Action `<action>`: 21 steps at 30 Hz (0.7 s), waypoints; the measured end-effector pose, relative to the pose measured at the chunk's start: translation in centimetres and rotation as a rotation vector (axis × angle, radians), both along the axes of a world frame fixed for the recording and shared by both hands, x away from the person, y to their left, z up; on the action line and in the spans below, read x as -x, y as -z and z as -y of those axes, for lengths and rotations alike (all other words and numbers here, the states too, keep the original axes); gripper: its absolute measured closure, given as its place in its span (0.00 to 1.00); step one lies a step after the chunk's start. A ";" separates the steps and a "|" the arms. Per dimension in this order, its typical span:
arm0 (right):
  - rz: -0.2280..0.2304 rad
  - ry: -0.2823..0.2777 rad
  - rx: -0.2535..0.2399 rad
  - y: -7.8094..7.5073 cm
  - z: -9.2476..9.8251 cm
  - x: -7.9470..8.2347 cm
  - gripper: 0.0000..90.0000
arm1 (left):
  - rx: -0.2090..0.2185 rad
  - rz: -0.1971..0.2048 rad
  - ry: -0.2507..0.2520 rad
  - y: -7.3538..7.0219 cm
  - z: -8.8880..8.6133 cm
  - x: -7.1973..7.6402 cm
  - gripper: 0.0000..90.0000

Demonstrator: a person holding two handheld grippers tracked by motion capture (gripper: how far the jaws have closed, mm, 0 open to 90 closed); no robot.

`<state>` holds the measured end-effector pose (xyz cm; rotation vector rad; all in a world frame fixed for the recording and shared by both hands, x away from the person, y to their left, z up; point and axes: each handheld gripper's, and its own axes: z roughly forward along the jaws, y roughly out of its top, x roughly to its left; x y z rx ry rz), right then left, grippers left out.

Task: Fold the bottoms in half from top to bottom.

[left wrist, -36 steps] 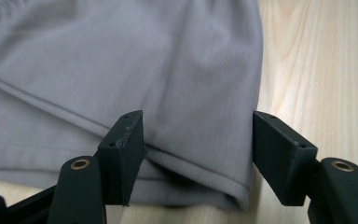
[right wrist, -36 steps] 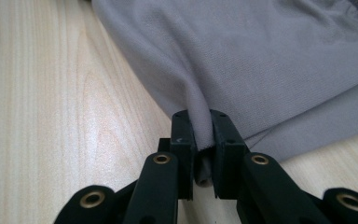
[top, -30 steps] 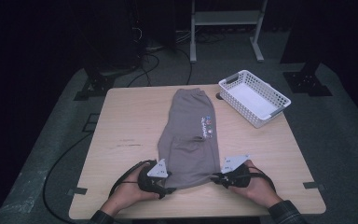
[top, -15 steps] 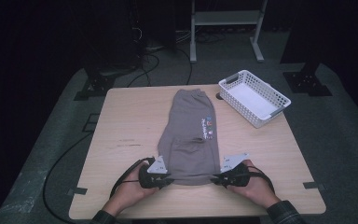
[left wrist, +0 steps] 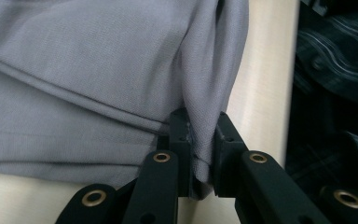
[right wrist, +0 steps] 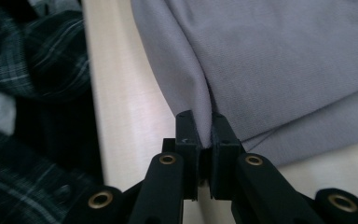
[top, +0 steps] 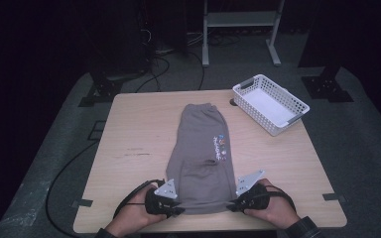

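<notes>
A grey garment [top: 201, 148] with a small coloured print lies folded lengthwise on the wooden table [top: 134, 129]. At its near left corner my left gripper [top: 180, 211] has just been closing, and the pads now pinch a fold of grey fabric [left wrist: 98, 70]. In the left gripper view the left gripper [left wrist: 201, 140] holds the cloth bunched between its jaws. My right gripper [top: 229, 207] is shut on the near right corner. The right gripper view shows the right gripper [right wrist: 204, 135] squeezing a ridge of the garment [right wrist: 284, 60].
A white slatted basket [top: 254, 115] stands at the table's far right. A black cable [top: 74, 168] trails off the left side to the floor. A metal rack's legs [top: 206, 44] stand behind the table. The near table edge runs just behind both hands.
The left gripper has shifted slightly along the garment's near left corner and closed on the fabric. The right hand has stayed in place.
</notes>
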<state>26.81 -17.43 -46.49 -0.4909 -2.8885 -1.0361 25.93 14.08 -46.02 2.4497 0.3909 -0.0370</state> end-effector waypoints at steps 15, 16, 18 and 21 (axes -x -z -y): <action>0.017 -0.031 -0.059 -1.9 0.5 1.1 0.94 | 0.060 0.015 -0.029 -2.8 -0.5 0.0 0.93; 0.017 -0.026 -0.071 -2.2 0.6 1.1 0.94 | 0.067 0.023 -0.040 -3.2 -0.6 -0.1 0.93; 0.038 -0.026 -0.083 -2.9 0.7 0.9 0.94 | 0.079 0.047 -0.049 -3.9 -0.7 -0.3 0.93; 0.071 -0.017 -0.090 -3.9 0.7 0.3 0.94 | 0.083 0.083 -0.065 -5.0 -0.7 -1.0 0.93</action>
